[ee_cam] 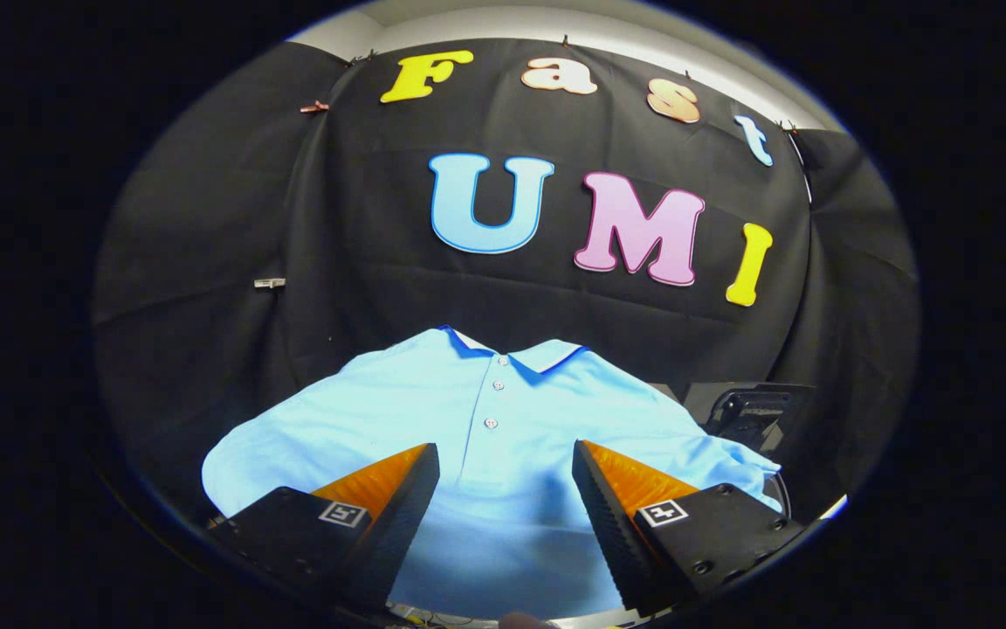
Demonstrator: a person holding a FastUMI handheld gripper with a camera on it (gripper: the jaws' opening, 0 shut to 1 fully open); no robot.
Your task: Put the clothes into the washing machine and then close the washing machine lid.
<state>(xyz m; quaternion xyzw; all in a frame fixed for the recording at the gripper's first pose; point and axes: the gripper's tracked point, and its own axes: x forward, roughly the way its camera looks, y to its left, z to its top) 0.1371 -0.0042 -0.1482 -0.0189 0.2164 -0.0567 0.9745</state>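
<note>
Gripper point(506, 489) released above the shirt point(503, 419).
You're at the pickup step; lower onto the fabric below its buttons, then clench.

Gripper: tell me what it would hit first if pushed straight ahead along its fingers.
Most likely the light blue polo shirt, spread flat just ahead of the open gripper, around its button placket. Depth is hard to judge, so the fingers might pass above it toward the collar.
</note>
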